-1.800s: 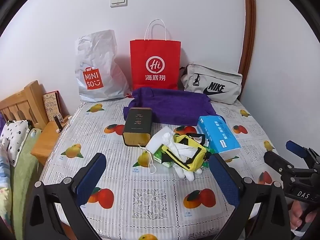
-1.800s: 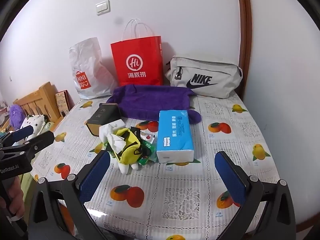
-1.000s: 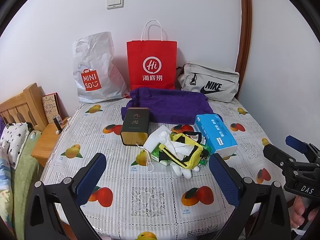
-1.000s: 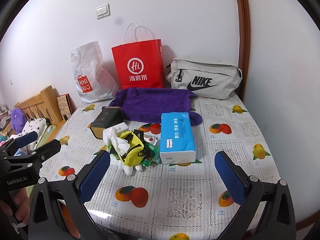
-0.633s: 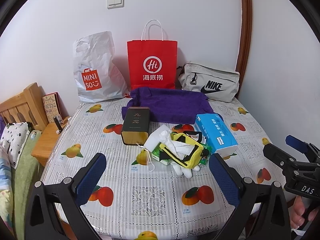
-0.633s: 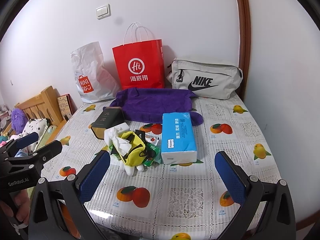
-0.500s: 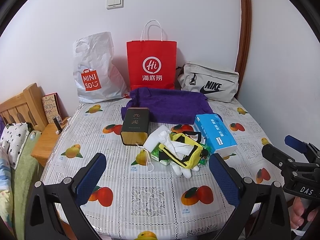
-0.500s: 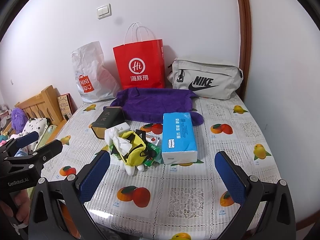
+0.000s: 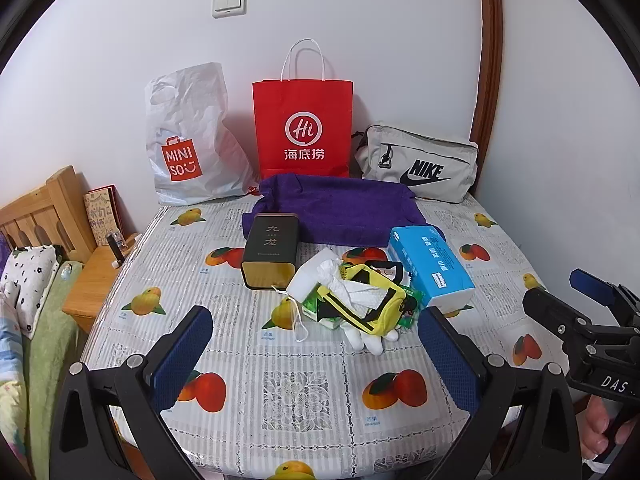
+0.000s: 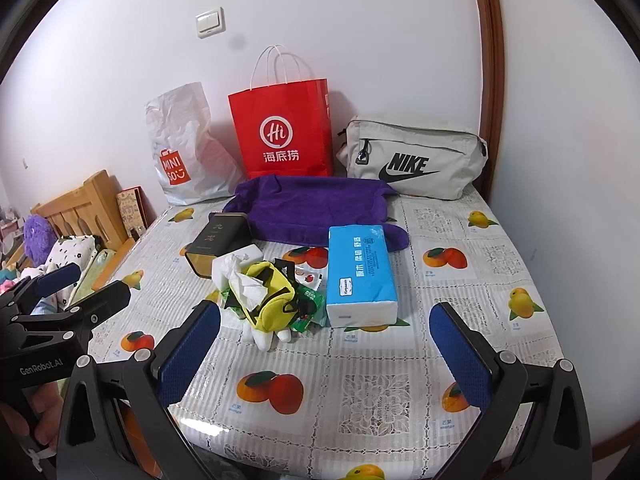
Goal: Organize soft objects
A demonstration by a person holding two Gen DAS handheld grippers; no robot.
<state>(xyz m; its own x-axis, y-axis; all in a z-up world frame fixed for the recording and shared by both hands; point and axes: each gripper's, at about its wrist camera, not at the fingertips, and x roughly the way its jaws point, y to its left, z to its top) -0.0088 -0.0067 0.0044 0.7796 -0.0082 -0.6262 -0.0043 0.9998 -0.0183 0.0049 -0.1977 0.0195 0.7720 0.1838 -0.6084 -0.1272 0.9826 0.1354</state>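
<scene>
Both hand-held grippers, left hand-held gripper (image 9: pixel 316 356) and right hand-held gripper (image 10: pixel 324 354), hover wide-open above the table (image 9: pixel 304 392).

Ahead of the left claw (image 9: pixel 316 354), the fruit-print table (image 9: pixel 296 392) bears a purple towel (image 9: pixel 340 210), tissue pack (image 9: pixel 432 266), dark tin (image 9: pixel 272 250) and yellow pouch (image 9: pixel 368 306).

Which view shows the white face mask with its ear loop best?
The left wrist view. There the white face mask lies in plain sight beside the yellow pouch, its ear loop trailing over the tablecloth. In the right wrist view only a corner of the mask shows behind the pouch and crumpled tissue; no loop is visible.
</scene>
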